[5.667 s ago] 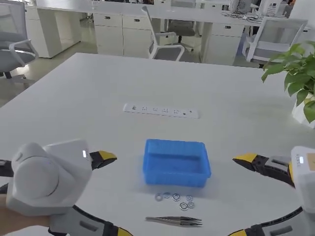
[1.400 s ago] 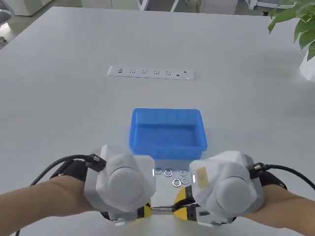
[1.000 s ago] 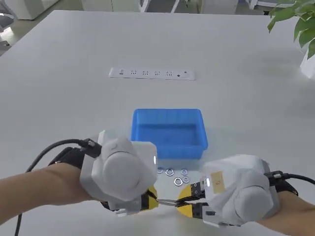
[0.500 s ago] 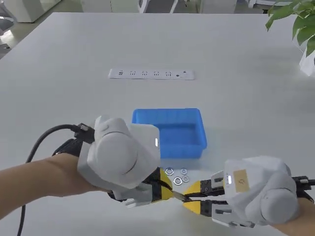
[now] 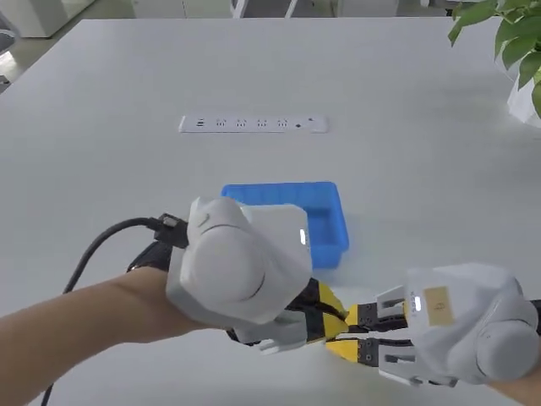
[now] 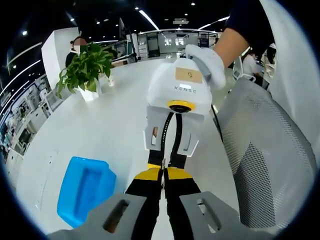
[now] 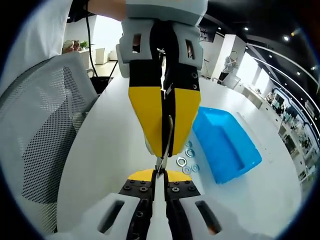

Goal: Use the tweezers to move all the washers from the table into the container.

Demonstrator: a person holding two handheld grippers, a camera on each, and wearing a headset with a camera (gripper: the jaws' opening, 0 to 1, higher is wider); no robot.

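Note:
The silver tweezers (image 7: 168,131) are held off the white table (image 5: 127,186), one end in each gripper. My left gripper (image 5: 326,306) and right gripper (image 5: 341,343) face each other tip to tip, both shut on the tweezers. In the right gripper view, the left gripper (image 7: 163,150) comes down from above and meets my right gripper (image 7: 159,175). Several washers (image 7: 186,159) lie on the table beside the blue container (image 7: 226,142). In the head view the container (image 5: 328,222) sits just behind the left gripper, which hides the washers. In the left gripper view, the left gripper (image 6: 164,174) meets the right gripper (image 6: 165,166).
A white power strip (image 5: 254,124) lies beyond the container. A potted plant (image 5: 507,38) stands at the table's far right corner. A mesh office chair (image 6: 265,160) is close behind the person. A black cable (image 5: 106,245) trails from the left gripper.
Both grippers closed on the tweezers and raised them off the table, drifting right. The left gripper now covers the washers in the head view.

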